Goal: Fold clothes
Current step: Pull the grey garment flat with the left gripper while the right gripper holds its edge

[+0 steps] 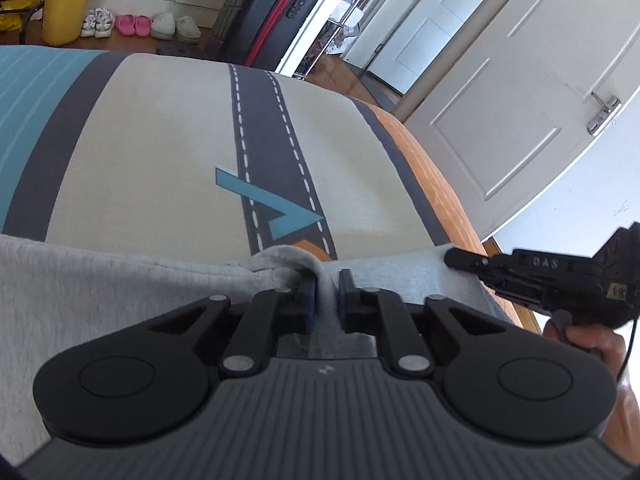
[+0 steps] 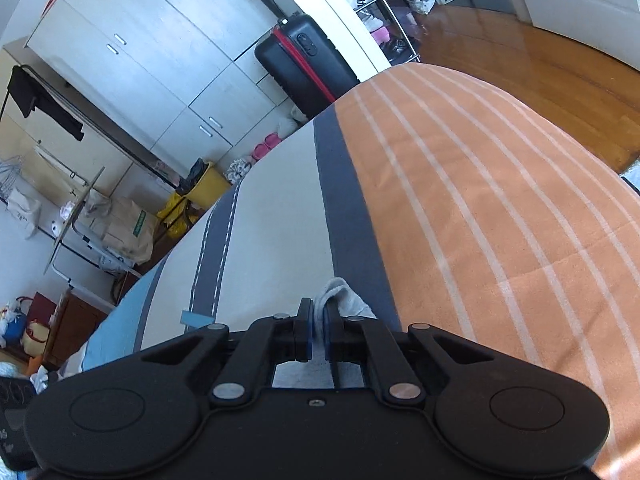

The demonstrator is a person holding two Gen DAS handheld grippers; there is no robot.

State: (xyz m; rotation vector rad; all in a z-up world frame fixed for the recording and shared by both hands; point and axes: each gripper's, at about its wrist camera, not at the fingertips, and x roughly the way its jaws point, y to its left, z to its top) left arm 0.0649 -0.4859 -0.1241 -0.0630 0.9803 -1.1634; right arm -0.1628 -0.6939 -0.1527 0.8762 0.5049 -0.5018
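On the bed [image 1: 168, 128]: grey garment [image 1: 100, 280], edge bunched. Left gripper [image 1: 327, 296] and right gripper [image 2: 318, 330], jaws each pinching its cloth. Folding appears barely begun; most remains.

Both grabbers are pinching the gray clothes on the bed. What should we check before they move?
1. Left gripper pinching the gray garment: ok, a fold sits between its fingers.
2. Right gripper pinching the garment's edge: ok.
3. Both grips on the same garment: ok, the left wrist view shows the right gripper at its far corner.
4. Bedspread ahead free of clutter: ok.
5. Garment lying flat: not ok, it is bunched at the left grip.
6. Whether the grips are on matching corners: cannot tell.
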